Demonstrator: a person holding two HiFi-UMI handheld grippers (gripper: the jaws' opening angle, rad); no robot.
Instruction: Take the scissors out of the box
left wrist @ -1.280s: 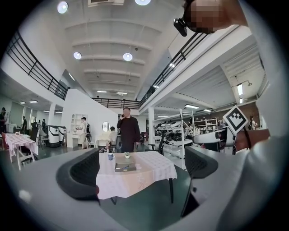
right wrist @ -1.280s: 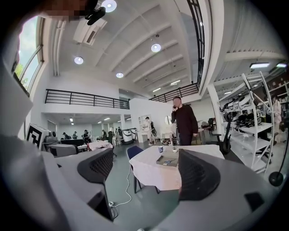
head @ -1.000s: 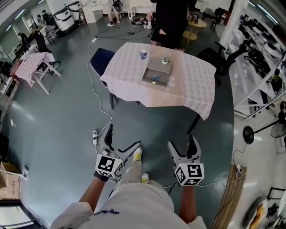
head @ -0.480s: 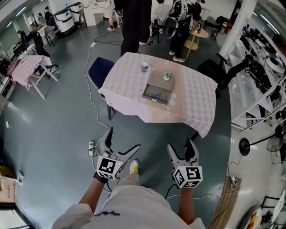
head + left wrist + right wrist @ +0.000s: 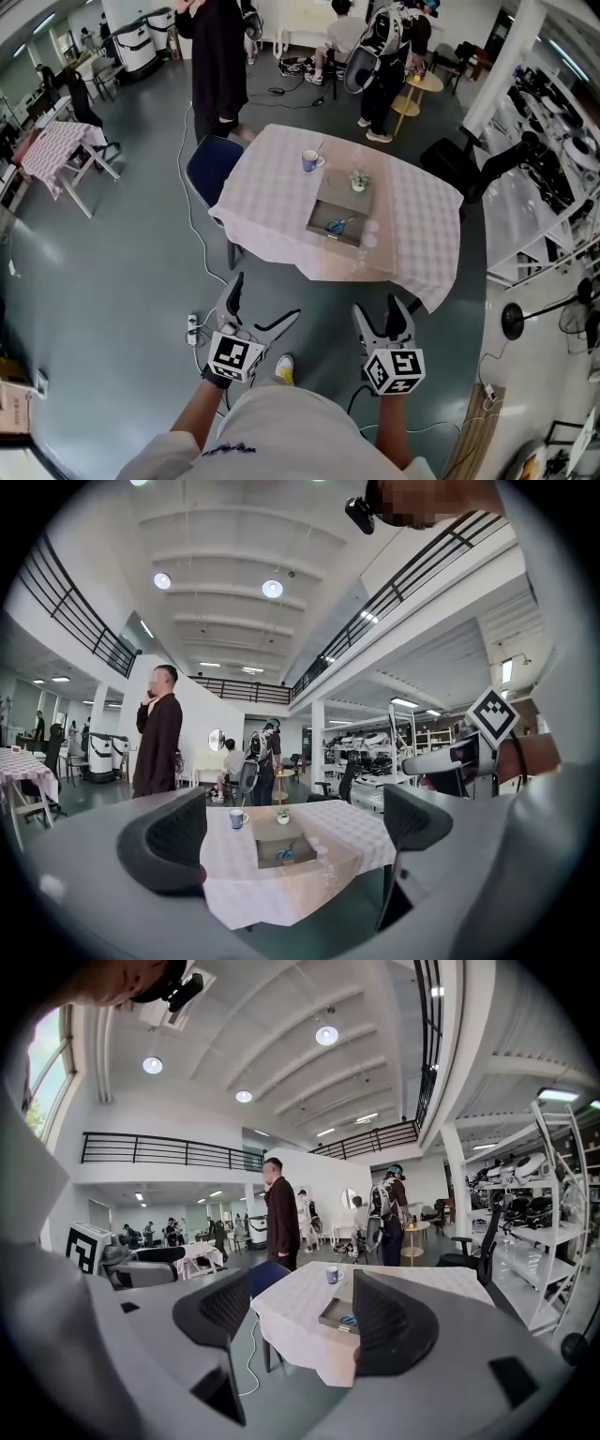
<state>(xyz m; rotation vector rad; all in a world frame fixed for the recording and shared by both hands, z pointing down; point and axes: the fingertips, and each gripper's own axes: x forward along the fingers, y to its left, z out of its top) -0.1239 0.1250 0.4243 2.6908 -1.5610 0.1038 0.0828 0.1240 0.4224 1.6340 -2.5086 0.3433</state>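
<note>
Blue-handled scissors (image 5: 337, 225) lie in a shallow grey box (image 5: 349, 199) on a table with a pink checked cloth (image 5: 272, 220), some way ahead of me. A blue cup (image 5: 309, 161) and a small plant (image 5: 358, 178) stand by the box. My left gripper (image 5: 264, 302) is held level over the floor, short of the table, jaws wide open and empty. My right gripper (image 5: 377, 314) is beside it; its jaws have just been closing a little and stay open with nothing between them. Both gripper views look at the scissors (image 5: 285, 851) (image 5: 349, 1320) from a distance.
A person in dark clothes (image 5: 217, 56) stands at the table's far left corner, by a blue chair (image 5: 211, 164). A power strip with a cable (image 5: 193, 328) lies on the floor left of my left gripper. A black office chair (image 5: 450, 164) and shelves (image 5: 553, 141) are on the right.
I have walked closer: the table sits lower and larger in the head view. Both grippers moved forward with me. The standing person has shifted to the left.
</note>
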